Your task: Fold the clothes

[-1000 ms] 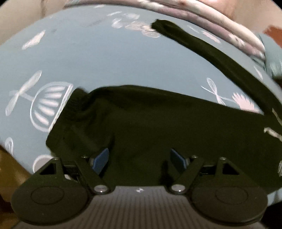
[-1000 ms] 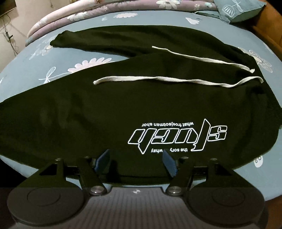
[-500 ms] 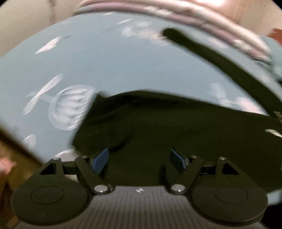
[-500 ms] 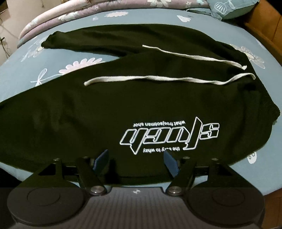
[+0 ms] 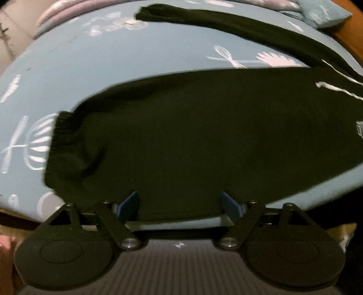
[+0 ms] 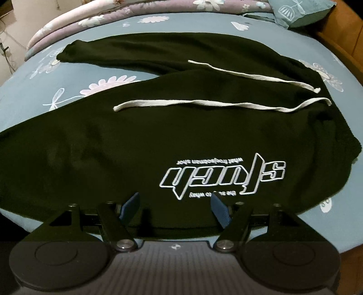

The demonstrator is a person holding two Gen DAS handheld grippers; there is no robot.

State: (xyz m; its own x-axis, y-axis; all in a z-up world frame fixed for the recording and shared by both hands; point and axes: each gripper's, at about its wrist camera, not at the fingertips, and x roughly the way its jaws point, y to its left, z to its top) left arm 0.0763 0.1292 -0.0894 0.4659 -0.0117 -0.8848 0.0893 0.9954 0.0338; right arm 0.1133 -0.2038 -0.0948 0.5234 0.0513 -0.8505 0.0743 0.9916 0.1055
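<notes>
Black sweatpants (image 6: pixel 158 136) lie spread flat on the blue floral bedsheet (image 5: pixel 113 59), w/ legs running off to your left and waistband end to your right. Use the pants as ref for everything below.

Your left gripper (image 5: pixel 179 204) sits at the near edge of the pants, close to the ribbed cuff (image 5: pixel 60 133) of the near leg. Blue pads (image 5: pixel 128 204) are spread wide, nothing between them but dark fabric beyond; can't tell if the tips touch the cloth. Left view is a bit blurred.

Your right gripper (image 6: pixel 175 208) is also at the near edge of the pants, just below the white outlined logo (image 6: pixel 224 175), which reads upside down from this view. Fingers apart here too, not pinching anything.

Two white drawstrings (image 6: pixel 215 104) lie across the pants' upper part, roughly parallel, both ending near the waistband side. Far leg (image 6: pixel 136 52) angles away from the near leg, w/ sheet showing in the gap between them.

Beyond the pants: a purple floral quilt (image 6: pixel 136 15) bunched along the far side, and a blue pillow (image 6: pixel 299 11) at far right. Wooden bed frame (image 6: pixel 347 40) sits right of the waistband end.
</notes>
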